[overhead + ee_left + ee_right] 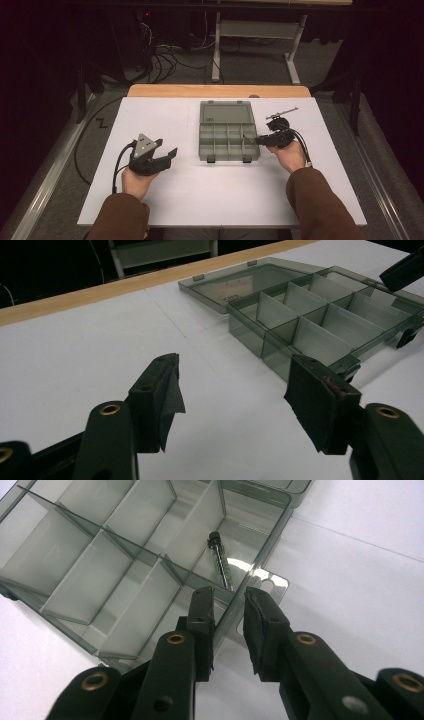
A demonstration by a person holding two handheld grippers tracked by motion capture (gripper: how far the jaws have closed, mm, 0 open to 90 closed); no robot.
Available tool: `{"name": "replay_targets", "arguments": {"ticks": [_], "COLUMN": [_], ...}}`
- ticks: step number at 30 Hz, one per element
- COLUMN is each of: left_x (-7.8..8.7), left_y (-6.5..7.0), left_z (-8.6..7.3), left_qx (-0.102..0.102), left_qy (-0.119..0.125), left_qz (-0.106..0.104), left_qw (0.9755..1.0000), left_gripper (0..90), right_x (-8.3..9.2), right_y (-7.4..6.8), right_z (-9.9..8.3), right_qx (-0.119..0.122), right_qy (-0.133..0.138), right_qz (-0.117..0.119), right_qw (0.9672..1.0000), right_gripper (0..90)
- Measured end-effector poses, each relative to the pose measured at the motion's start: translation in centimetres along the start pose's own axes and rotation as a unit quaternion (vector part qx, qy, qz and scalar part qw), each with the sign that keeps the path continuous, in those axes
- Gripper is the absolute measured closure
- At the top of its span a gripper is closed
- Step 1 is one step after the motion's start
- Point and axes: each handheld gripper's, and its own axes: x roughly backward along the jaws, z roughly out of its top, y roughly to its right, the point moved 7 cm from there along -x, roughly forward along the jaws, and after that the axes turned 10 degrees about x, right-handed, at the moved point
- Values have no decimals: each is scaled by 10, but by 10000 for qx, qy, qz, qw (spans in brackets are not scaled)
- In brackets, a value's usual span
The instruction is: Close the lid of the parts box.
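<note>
While poised at the right edge of the organizer box [201, 145], straddled that box's right wall with the right gripper [227, 595]: one jaw inside the wall, the other outside, a narrow gap between them, with no pad clearly pressing on the plastic. Saw the bolt [220, 560] lying free on the floor of the far right compartment, just beyond those jaw tips, apart from both and gripped by nothing. Found the box near the middle of the white table [150, 120], its lid [225, 112] folded open flat on the far side, and the other compartments bare as far as could be told. Noted a thin metal rod [282, 113] on the table just beyond the right gripper, at the far right of the box. Held the left gripper [167, 146] well to the left of the box and nearer, above the table, its jaws spread wide and pinching nothing, pointing right toward the box's near left corner.
</note>
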Motion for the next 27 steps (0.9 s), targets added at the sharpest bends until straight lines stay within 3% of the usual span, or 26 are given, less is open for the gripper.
{"name": "replay_targets", "arguments": {"ticks": [11,18,27], "left_x": [-30,-52,-72], "left_y": [5,5,8], "left_z": [24,34,47], "left_qx": [51,317,385], "left_qy": [-197,-431,-546], "left_qz": [-25,-76,-169], "left_qw": [9998,9985,9976], "left_gripper": [385,369,357], "right_x": [-3,-4,-6], "right_y": [-2,-2,-1], "right_z": [4,6,8], "right_qx": [46,36,-12], "right_qy": [-179,-322,-350], "right_qz": [-96,-193,-271], "right_qw": [9998,9993,9990], "right_gripper": [747,747,759]}}
